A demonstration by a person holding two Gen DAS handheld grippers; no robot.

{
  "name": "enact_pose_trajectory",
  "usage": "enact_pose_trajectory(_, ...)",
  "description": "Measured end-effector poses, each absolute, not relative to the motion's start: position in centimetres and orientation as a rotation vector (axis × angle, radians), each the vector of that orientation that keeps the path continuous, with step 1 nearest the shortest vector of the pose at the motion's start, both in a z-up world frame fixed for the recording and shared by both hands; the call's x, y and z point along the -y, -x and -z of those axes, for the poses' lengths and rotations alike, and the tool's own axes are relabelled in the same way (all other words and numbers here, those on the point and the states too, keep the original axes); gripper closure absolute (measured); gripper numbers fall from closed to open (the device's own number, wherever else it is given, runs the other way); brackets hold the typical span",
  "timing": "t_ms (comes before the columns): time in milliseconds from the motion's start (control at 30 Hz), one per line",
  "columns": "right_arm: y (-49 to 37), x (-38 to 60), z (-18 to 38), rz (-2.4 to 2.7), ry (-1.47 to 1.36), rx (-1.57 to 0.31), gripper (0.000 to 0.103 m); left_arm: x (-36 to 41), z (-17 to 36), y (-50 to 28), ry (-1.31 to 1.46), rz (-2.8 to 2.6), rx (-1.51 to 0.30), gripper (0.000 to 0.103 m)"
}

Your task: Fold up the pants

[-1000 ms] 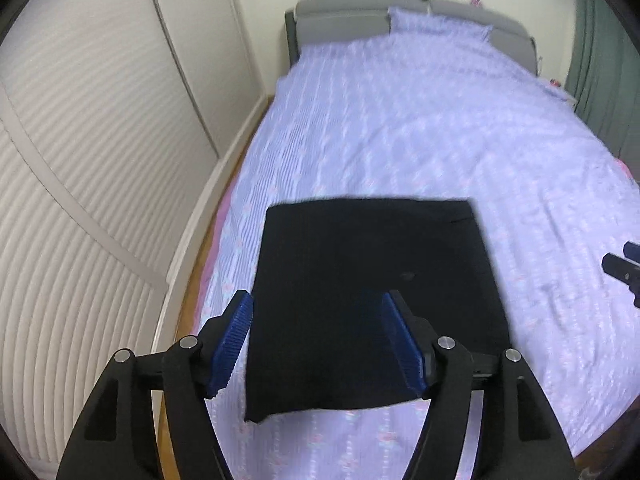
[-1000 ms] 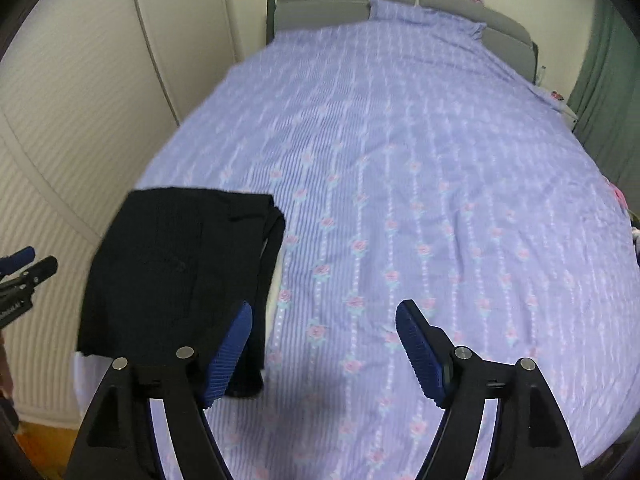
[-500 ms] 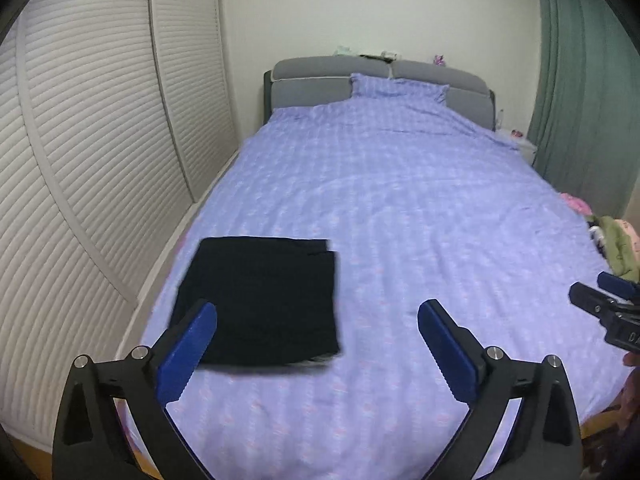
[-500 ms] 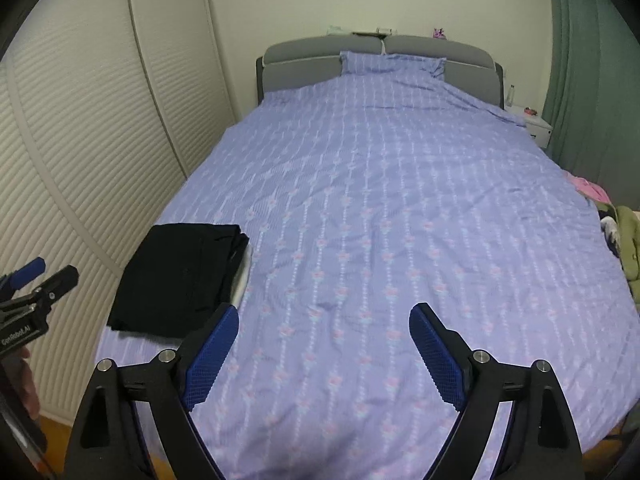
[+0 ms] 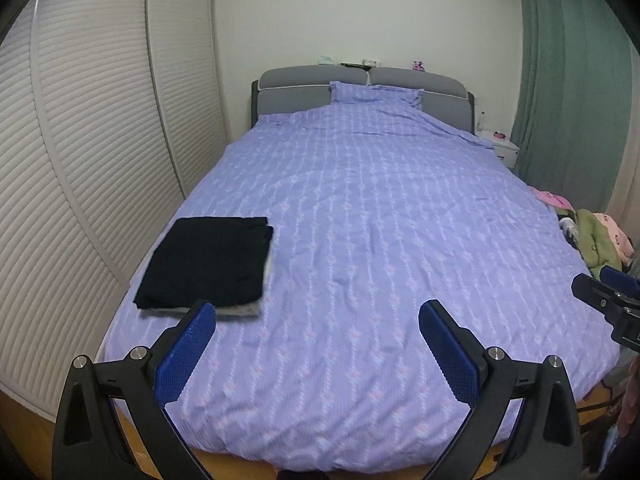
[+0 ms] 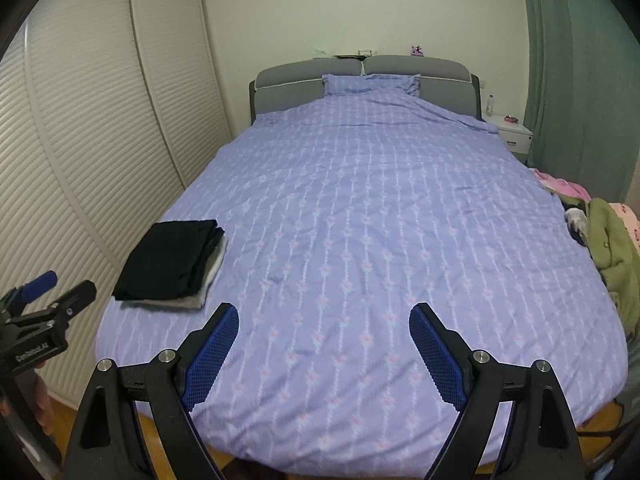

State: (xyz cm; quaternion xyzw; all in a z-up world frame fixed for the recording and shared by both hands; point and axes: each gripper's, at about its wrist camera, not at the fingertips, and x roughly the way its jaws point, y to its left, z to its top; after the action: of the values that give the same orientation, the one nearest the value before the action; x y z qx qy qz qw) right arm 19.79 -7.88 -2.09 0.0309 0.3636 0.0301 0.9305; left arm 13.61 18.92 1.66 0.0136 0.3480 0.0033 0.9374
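Note:
Folded black pants [image 5: 208, 262] lie on top of a folded grey garment [image 5: 236, 310] near the bed's front left corner; they also show in the right wrist view [image 6: 170, 258]. My left gripper [image 5: 316, 348] is open and empty, held back from the bed's foot, right of the pants. My right gripper [image 6: 324, 354] is open and empty, also back from the foot. Each gripper shows at the edge of the other's view: the right one [image 5: 604, 296], the left one [image 6: 48, 292].
The bed [image 5: 380, 220] has a lilac patterned cover, a pillow [image 5: 376, 94] and a grey headboard. Louvred wardrobe doors [image 5: 80, 160] line the left. A heap of clothes [image 6: 608, 240] lies at the bed's right edge. A green curtain [image 5: 568, 80] and white nightstand [image 6: 508, 130] stand at the back right.
Both grippers have pulled back and up from the bed, away from the folded pants. The whole bed is in view. The pants have stayed in place.

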Motion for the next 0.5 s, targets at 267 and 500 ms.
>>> enact_pose_trajectory(267, -14.3, 11.6, 1.0, -0.014, -0.052, -0.732, 0.015, -14.5, -2.9, -9.7, -0.073, 0.029, -0.699, 0.0)
enact_pose_trajectory(500, -11.8, 13.1, 0.7, -0.004, -0.067, -0.733, 0.015, -12.5, -4.0, -7.4, -0.088, 0.061, -0.689, 0.0)
